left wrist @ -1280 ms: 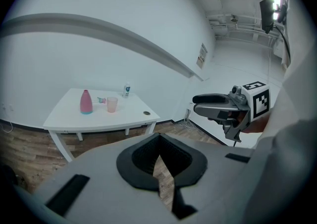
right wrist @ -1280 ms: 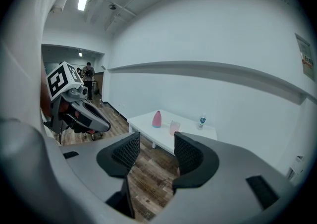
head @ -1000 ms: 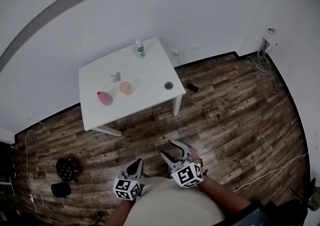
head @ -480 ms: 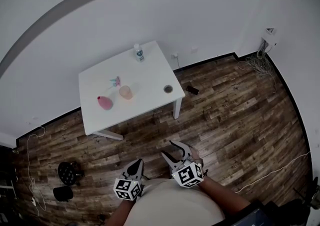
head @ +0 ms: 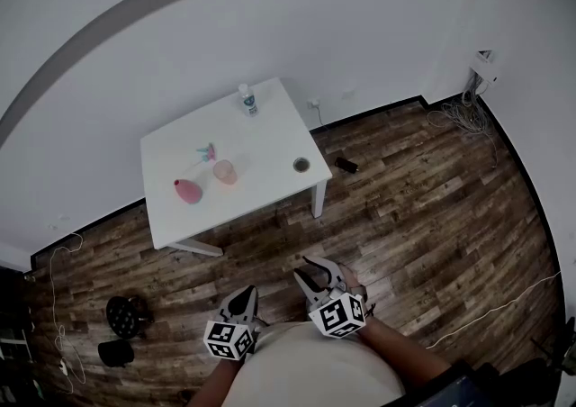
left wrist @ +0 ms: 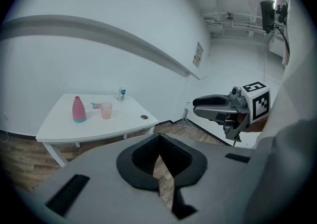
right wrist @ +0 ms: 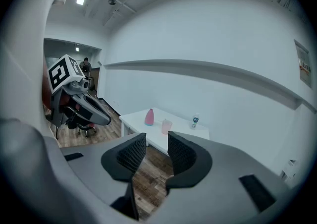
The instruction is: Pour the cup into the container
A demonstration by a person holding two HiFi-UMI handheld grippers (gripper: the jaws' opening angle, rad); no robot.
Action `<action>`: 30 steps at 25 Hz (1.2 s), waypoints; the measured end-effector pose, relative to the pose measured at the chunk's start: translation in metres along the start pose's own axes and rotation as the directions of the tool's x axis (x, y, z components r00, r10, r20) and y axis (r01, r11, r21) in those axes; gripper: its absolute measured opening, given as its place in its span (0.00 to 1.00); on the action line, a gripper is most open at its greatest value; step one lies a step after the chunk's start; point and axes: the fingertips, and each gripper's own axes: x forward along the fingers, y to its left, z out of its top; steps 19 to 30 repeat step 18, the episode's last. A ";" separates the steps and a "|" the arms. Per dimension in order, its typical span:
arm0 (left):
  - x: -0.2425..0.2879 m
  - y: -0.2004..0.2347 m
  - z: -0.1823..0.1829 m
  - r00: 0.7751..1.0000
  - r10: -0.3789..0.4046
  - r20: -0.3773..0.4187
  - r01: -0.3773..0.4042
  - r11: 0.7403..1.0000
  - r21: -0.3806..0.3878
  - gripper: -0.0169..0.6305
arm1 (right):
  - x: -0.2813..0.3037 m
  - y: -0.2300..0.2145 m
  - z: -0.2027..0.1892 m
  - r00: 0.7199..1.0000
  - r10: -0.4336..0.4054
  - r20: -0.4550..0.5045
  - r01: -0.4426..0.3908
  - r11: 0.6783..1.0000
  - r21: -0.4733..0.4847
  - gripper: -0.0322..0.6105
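Left gripper [left wrist: 159, 142] is pressed together, empty; right gripper [right wrist: 156, 143] has jaws just closing, with a narrow gap and nothing between. Both hang well short of the white square table [head: 270, 135] — on it the translucent pink plastic cup [head: 225, 172] stands near the pink bottle-shaped container [head: 187, 190].

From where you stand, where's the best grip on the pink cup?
Take the pink cup across its side wall near mid-height, coming level from the near edge of the table. It stands upright; the pink bottle sits close left, so its right looks freer.
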 end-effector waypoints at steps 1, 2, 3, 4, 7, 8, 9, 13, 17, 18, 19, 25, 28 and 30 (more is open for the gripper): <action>0.001 0.000 0.000 1.000 -0.001 -0.001 0.001 1.000 -0.001 0.04 | 0.001 -0.001 0.000 1.000 -0.001 0.000 0.001 1.000 0.000 0.27; 0.001 0.001 0.001 1.000 -0.001 -0.002 0.001 1.000 -0.002 0.04 | 0.001 -0.001 0.000 1.000 -0.001 0.000 0.001 1.000 0.000 0.27; 0.002 0.001 0.001 1.000 -0.002 -0.003 0.002 1.000 -0.003 0.04 | 0.001 -0.002 0.000 1.000 -0.003 -0.001 0.003 1.000 0.001 0.27; 0.002 0.001 0.002 1.000 -0.002 -0.004 0.002 1.000 -0.004 0.04 | 0.002 -0.003 0.000 1.000 -0.004 -0.002 0.004 1.000 0.002 0.27; 0.006 0.000 0.003 1.000 -0.004 -0.008 0.004 1.000 -0.002 0.04 | 0.001 -0.007 -0.002 1.000 -0.009 -0.005 0.009 1.000 0.009 0.27; 0.007 -0.001 0.003 1.000 -0.004 -0.009 0.004 1.000 -0.002 0.04 | 0.001 -0.009 -0.003 1.000 -0.010 -0.006 0.011 1.000 0.012 0.27; 0.009 -0.002 0.003 1.000 -0.005 -0.011 0.005 1.000 -0.001 0.04 | 0.001 -0.011 -0.004 1.000 -0.011 -0.006 0.011 1.000 0.014 0.27; 0.012 -0.003 0.002 1.000 -0.006 -0.014 0.006 1.000 -0.002 0.04 | 0.001 -0.013 -0.008 1.000 -0.011 -0.009 0.011 1.000 0.025 0.27; 0.015 -0.001 0.002 1.000 -0.006 -0.013 0.006 1.000 -0.009 0.04 | 0.004 -0.015 -0.010 1.000 -0.007 -0.009 0.007 0.999 0.035 0.27; 0.016 0.000 0.002 1.000 -0.007 -0.012 0.007 1.000 -0.011 0.04 | 0.005 -0.016 -0.010 1.000 -0.006 -0.009 0.006 0.999 0.037 0.27; 0.016 0.000 0.002 1.000 -0.007 -0.012 0.007 1.000 -0.011 0.04 | 0.005 -0.016 -0.010 1.000 -0.006 -0.009 0.006 0.999 0.037 0.27; 0.016 0.000 0.002 1.000 -0.007 -0.012 0.007 1.000 -0.011 0.04 | 0.005 -0.016 -0.010 1.000 -0.006 -0.009 0.006 0.999 0.037 0.27; 0.016 0.000 0.002 1.000 -0.007 -0.012 0.007 1.000 -0.011 0.04 | 0.005 -0.016 -0.010 1.000 -0.006 -0.009 0.006 0.999 0.037 0.27; 0.016 0.000 0.002 1.000 -0.007 -0.012 0.007 1.000 -0.011 0.04 | 0.005 -0.016 -0.010 1.000 -0.006 -0.009 0.006 0.999 0.037 0.27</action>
